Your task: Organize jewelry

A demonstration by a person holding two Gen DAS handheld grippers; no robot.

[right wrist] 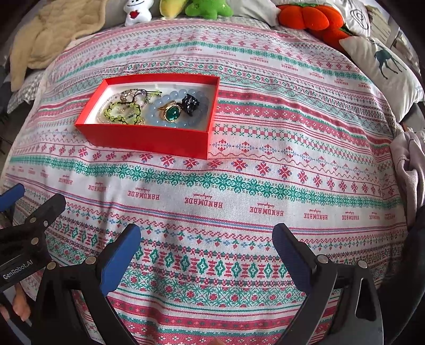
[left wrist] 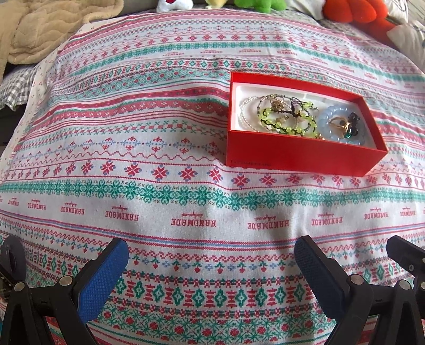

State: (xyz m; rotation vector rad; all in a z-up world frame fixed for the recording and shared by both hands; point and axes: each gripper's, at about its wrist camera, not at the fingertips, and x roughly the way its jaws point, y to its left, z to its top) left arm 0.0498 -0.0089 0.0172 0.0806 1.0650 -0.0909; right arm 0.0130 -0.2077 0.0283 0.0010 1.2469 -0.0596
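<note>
A red box (left wrist: 292,155) (right wrist: 148,139) with a white lining sits on the patterned cloth (left wrist: 159,185) (right wrist: 265,172). Inside lie a yellow-green bead bracelet (left wrist: 281,124) (right wrist: 119,112), a pale blue bead bracelet (left wrist: 328,112) (right wrist: 156,116), a gold ring with a green stone (right wrist: 172,112) (left wrist: 345,130), a black bead piece (right wrist: 190,104) and thin chains. My left gripper (left wrist: 211,256) is open, low over the cloth, nearer than the box and to its left. My right gripper (right wrist: 207,242) is open too, nearer than the box and to its right. Neither holds anything.
Plush toys line the far edge: white (right wrist: 138,12), green (right wrist: 209,9), orange (right wrist: 313,18). A beige blanket (right wrist: 50,34) lies far left and a deer-print pillow (right wrist: 382,69) far right. The left gripper's body (right wrist: 26,238) shows at the right wrist view's left edge.
</note>
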